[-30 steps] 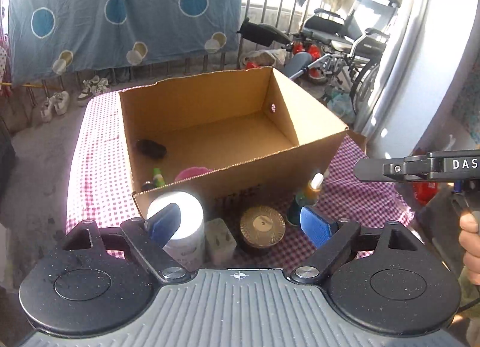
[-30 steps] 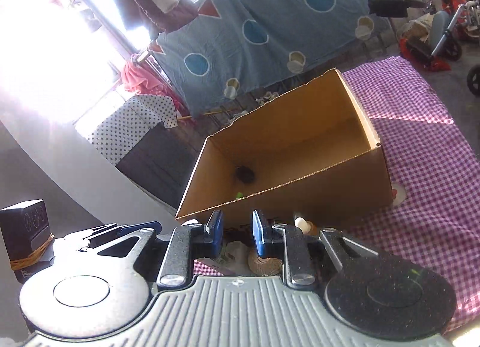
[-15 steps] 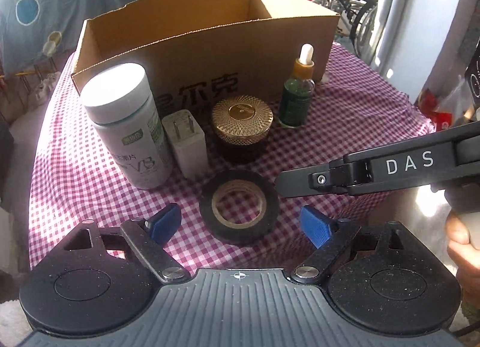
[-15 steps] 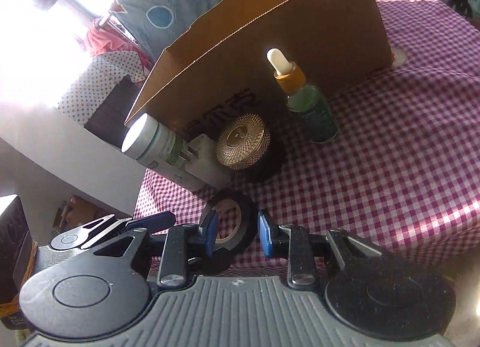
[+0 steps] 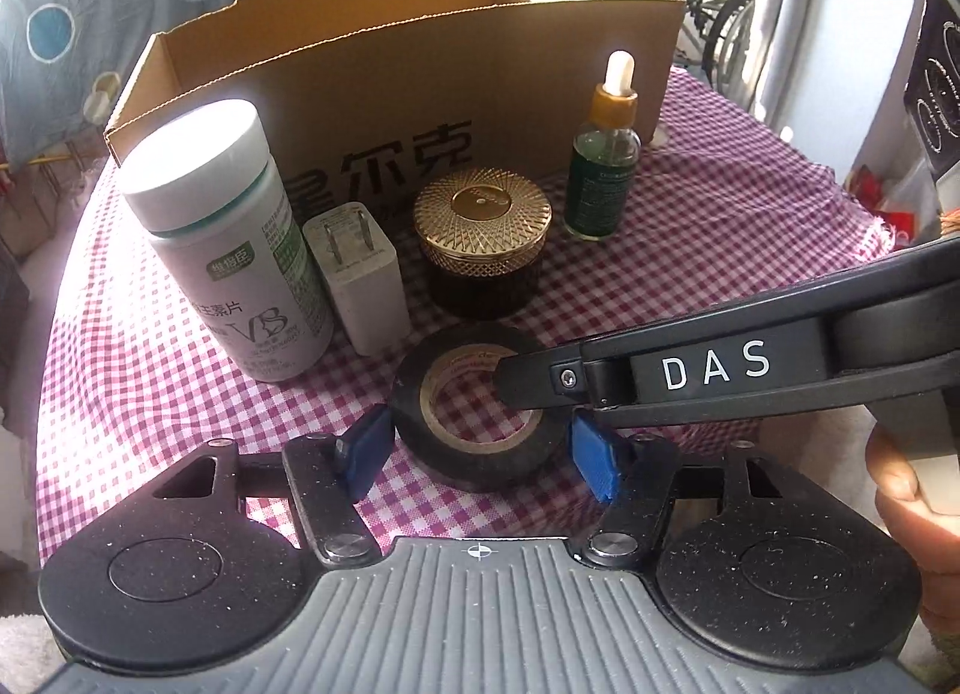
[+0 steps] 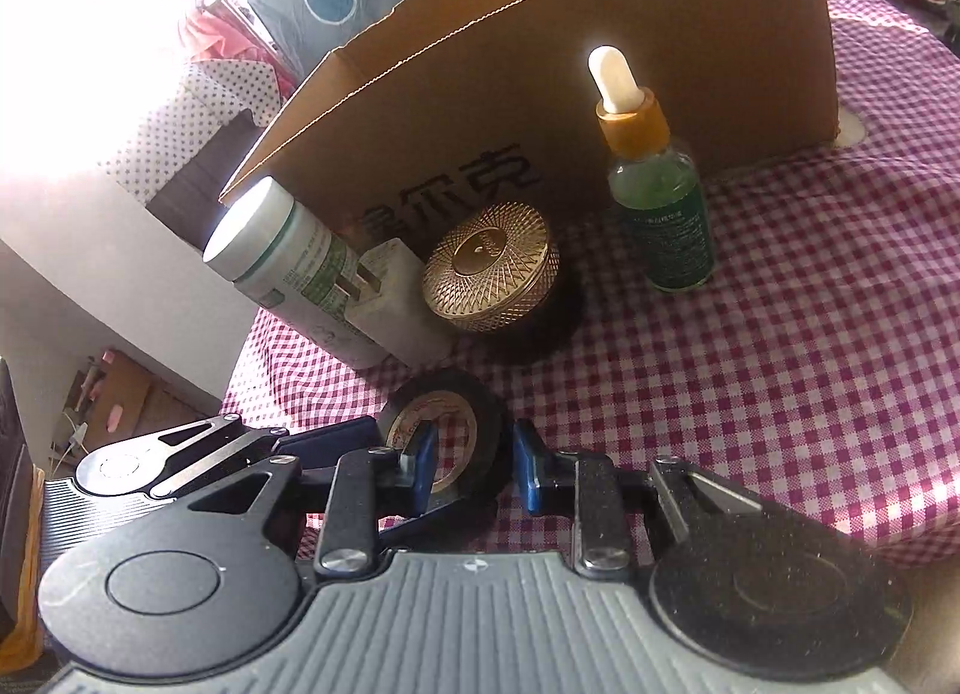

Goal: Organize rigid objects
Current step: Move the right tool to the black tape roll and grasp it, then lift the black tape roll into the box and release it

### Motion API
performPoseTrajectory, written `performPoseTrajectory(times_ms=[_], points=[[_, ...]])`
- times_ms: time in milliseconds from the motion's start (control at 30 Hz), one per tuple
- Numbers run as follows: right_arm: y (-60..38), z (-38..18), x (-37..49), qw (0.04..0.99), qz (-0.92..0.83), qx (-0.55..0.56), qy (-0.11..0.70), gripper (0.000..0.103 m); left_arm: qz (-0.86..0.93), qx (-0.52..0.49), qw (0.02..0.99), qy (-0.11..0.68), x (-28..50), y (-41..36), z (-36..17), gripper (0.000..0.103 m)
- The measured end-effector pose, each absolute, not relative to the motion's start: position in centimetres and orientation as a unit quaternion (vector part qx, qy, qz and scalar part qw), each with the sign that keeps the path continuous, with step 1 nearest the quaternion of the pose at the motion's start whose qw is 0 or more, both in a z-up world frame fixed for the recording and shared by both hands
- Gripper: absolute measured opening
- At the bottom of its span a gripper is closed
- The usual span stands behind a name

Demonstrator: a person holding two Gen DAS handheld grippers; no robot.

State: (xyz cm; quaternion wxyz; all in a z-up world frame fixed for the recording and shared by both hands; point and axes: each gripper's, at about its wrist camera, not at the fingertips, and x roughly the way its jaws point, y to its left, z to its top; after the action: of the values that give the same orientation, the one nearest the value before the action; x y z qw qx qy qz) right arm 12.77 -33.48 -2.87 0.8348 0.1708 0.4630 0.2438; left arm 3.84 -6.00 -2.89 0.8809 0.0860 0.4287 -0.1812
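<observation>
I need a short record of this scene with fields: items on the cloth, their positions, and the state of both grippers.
surface: checked cloth
container: cardboard box, behind the items
row before box, left to right: white bottle, white charger, gold-lidded jar, green dropper bottle
nearest item: black tape roll, lying flat
left gripper: open, fingers either side of the tape roll
right gripper: open, one finger inside the roll, one outside
</observation>
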Motion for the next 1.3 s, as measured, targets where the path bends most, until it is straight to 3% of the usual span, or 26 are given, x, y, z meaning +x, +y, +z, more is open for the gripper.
performPoseTrajectory(times_ms=[700, 800, 900, 1300], points=[[-33.9, -2.0, 13.6, 0.856, 0.225, 0.113, 0.451, 0.026, -0.210, 0.095, 0.875, 0.426, 5.6, -8.1, -3.7, 0.067], [-33.3, -2.2, 13.4, 0.866, 0.216, 0.096, 0.440, 0.020, -0.208, 0.090, 0.878, 0.423, 5.7, -8.0, -3.8, 0.066], [-33.2, -2.2, 13.3, 0.868, 0.210, 0.099, 0.440, 0.019, -0.207, 0.086, 0.878, 0.423, 5.6, -7.8, -3.6, 0.066], [-33.3, 1.5, 10.8, 0.890, 0.217, 0.090, 0.391, 0.019, -0.200, 0.092, 0.905, 0.364, 2.7, -6.9, 0.2, 0.066]])
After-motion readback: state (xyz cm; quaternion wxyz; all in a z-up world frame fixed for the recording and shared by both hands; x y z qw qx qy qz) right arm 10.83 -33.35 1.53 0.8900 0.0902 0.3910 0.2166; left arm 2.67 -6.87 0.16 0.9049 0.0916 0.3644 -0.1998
